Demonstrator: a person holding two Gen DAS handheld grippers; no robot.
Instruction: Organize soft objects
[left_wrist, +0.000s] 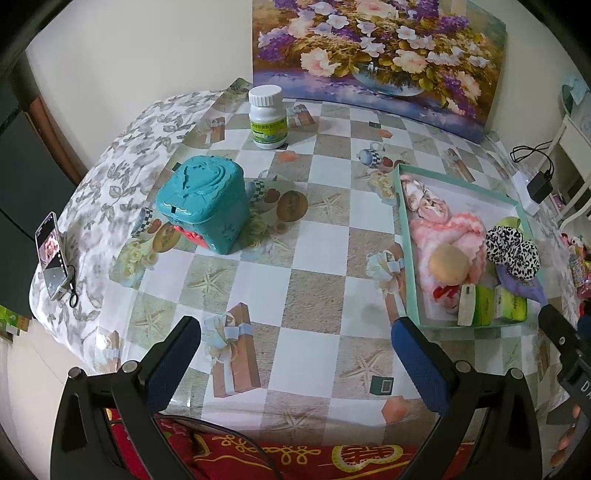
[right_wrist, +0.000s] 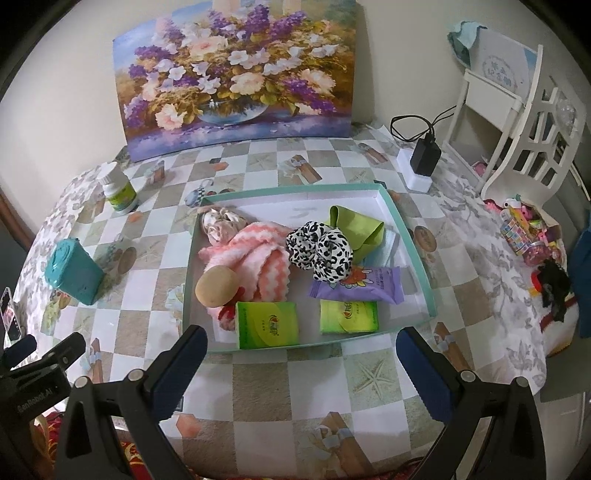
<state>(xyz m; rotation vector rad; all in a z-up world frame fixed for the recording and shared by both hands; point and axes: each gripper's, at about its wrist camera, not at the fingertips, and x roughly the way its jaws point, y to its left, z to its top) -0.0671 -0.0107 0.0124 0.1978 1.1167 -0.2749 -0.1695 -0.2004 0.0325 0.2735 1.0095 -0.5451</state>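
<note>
Left gripper: black frame, blue-padded fingers spread wide, nothing between them. It hangs above the near edge of the checked, gift-patterned plastic tablecloth, touching nothing. Right gripper: same build, fingers equally wide apart and empty, poised just short of the near wall of the shallow teal-rimmed cardboard tray.

Tray contents, near to far, from the right wrist view. Along the near wall: two green tissue packets, one at left, one at right. Behind the right one, a purple wipes packet. At near left, a tan round sponge puff rests on a pink-and-white wavy knitted cloth, with a small red-and-white soft item half hidden beneath. At centre, a black-and-white spotted fabric scrunchie overlaps the purple packet. Behind it lies a folded lime-green cloth. In the far left corner, a cream floral fabric scrunchie.

Outside the tray, to the left: a teal embossed plastic box, well apart from the tray. Farther back, a white pill bottle with green label. At the far edge a flower painting leans against the wall. At far right, a black charger on a white socket block.
</note>
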